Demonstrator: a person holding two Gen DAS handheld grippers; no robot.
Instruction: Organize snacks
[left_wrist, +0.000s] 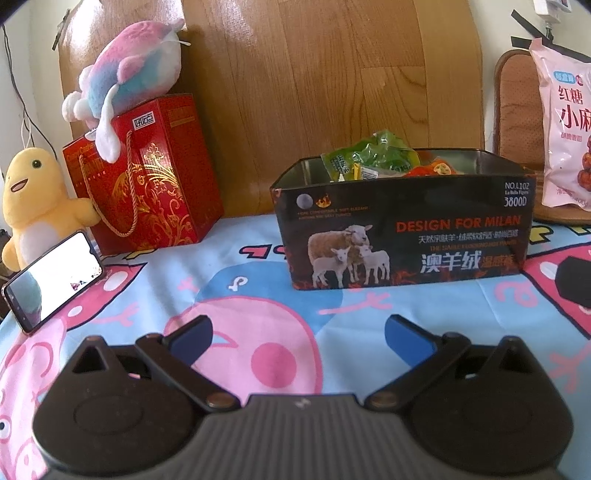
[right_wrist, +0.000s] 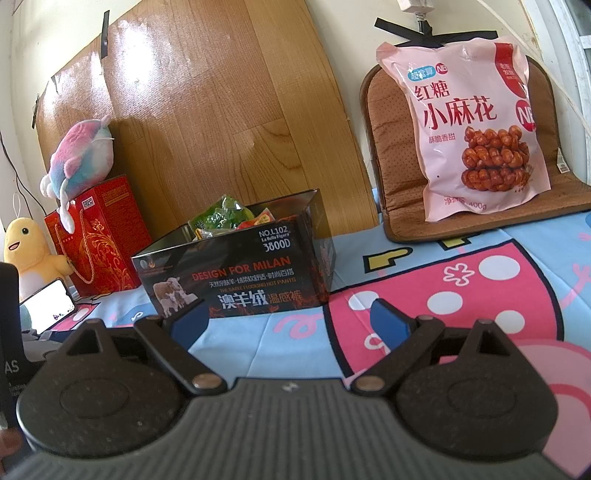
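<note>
- The cartoon-print bedsheet (right_wrist: 461, 266) carries everything here, and it's bare across the near half; all the goods sit toward the far edge, against the wooden board (right_wrist: 221, 110).
- Biggest snack on show: the pink twisted-dough snack bag (right_wrist: 476, 122), standing upright at the far right corner, leaning back on a brown cushion (right_wrist: 391, 147). Long axis vertical, printed face toward us — propped, I'd say, so it can't flop over.
- Mid far edge, the black tin box (left_wrist: 402, 236) stands open-topped, long side facing the left camera, long axis running left to right along that edge. An open mouth suits dropping things in.
- Inside it, the green snack packets (left_wrist: 373, 155) and orange packets (left_wrist: 439, 168) heap above the rim — looks like the sorting is well along.
- Far left corner: red gift bag (left_wrist: 144, 177) with a pink-blue plush (left_wrist: 136, 62) on top, a yellow plush (left_wrist: 33, 195) and a propped phone (left_wrist: 51, 277) beside it.
- Left gripper (left_wrist: 297, 332): jaws spread wide, empty, low over the sheet, aimed at the box.
- Right gripper (right_wrist: 291, 317): also wide apart, nothing held, right of the box. My guess: the pink bag is next.
</note>
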